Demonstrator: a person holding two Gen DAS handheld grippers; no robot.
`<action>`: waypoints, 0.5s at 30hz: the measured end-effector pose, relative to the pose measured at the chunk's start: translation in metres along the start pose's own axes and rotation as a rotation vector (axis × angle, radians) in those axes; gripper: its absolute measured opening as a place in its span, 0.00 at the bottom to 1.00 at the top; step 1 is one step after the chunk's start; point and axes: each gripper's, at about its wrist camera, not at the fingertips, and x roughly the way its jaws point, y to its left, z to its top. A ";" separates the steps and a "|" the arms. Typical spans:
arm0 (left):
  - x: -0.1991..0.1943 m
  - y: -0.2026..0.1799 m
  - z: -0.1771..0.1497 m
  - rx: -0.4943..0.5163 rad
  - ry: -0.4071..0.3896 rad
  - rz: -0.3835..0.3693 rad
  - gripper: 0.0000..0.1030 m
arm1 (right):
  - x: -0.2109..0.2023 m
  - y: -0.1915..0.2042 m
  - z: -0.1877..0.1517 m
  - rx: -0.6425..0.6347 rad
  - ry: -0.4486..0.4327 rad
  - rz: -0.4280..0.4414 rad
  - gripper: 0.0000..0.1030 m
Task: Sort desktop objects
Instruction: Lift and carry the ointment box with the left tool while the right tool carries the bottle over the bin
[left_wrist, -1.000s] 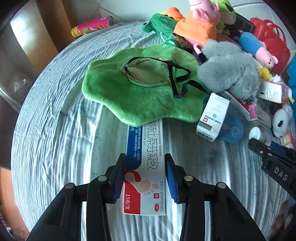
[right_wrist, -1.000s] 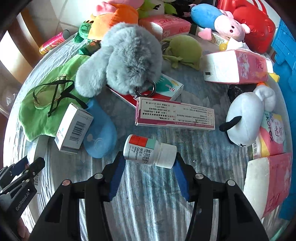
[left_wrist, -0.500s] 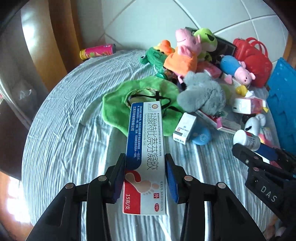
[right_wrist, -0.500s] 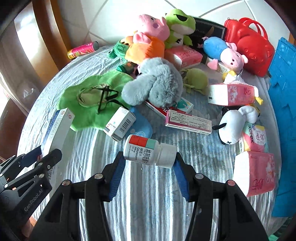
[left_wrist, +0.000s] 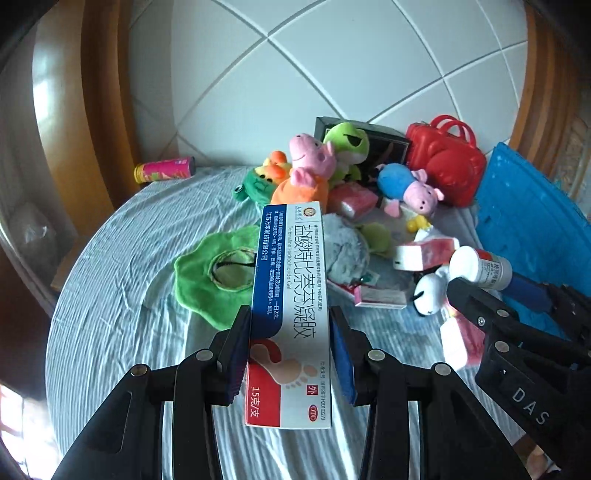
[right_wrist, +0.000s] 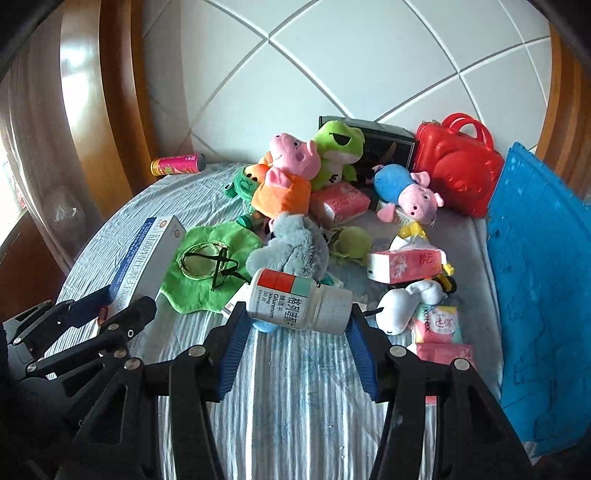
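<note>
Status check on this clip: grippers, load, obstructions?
Left gripper shut on gel box. Right gripper shut on pill bottle. Both lifted above tablecloth; path clear.

- round table (right_wrist: 295, 406) draped in pale blue striped cloth
- strewn with plush toys (right_wrist: 291, 157), green frog mask (right_wrist: 207, 266), tissue packs (right_wrist: 406, 264), red bag (right_wrist: 458, 170), pink can (right_wrist: 177, 165)

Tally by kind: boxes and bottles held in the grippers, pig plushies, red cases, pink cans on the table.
Boxes held: 1, gel box in left gripper
Bottles held: 1, pill bottle in right gripper
Pig plushies: 2, pink pig plush, blue pig plush
Red cases: 1, red case
Pink cans: 1, pink can
Total: 6
</note>
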 end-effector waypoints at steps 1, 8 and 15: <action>-0.003 -0.006 0.002 0.004 -0.008 -0.004 0.38 | -0.005 -0.004 0.001 0.002 -0.012 -0.006 0.50; -0.026 -0.064 0.021 0.040 -0.078 -0.045 0.38 | -0.048 -0.049 0.013 0.021 -0.106 -0.044 0.50; -0.064 -0.170 0.037 0.080 -0.214 -0.108 0.38 | -0.110 -0.138 0.013 0.048 -0.241 -0.092 0.50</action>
